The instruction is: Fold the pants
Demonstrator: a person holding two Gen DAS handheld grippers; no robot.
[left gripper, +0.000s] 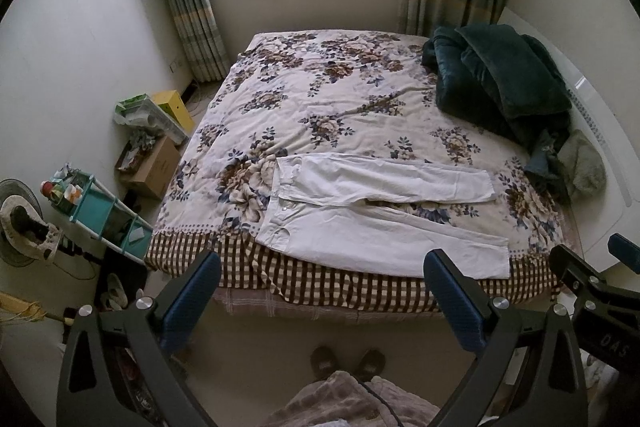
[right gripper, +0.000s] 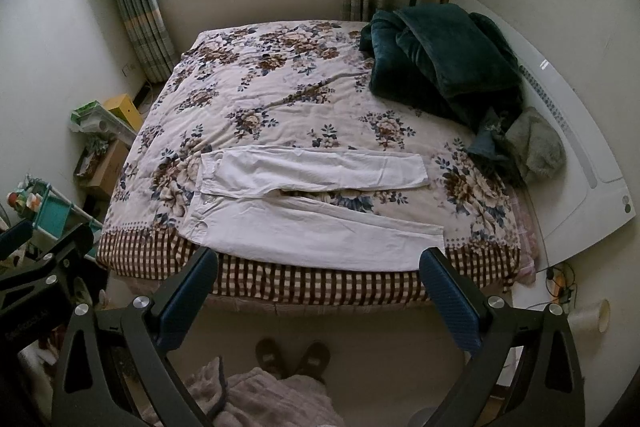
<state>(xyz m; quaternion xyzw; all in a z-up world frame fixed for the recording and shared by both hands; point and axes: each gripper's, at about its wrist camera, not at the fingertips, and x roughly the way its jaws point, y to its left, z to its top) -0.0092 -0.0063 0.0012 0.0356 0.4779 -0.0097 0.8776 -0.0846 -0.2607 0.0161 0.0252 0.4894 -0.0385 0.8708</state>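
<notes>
On the bed (left gripper: 320, 99), white pants (left gripper: 372, 211) flat, beyond both spread, empty tools

Ahead of the spread fingers (left gripper: 198, 275), the bed (left gripper: 304, 95) lies open beyond the white pants (left gripper: 372, 211), bare floral cover reaching to the far edge. To the far right of the fingers a dark green blanket (right gripper: 444, 59) heaps up; to the left, a teal shelf (left gripper: 104, 215) and boxes (left gripper: 154, 167) crowd the floor.

You can read only "045" in pale digits on the black plastic right gripper (left gripper: 588, 267), at the edge of the left wrist view.
</notes>
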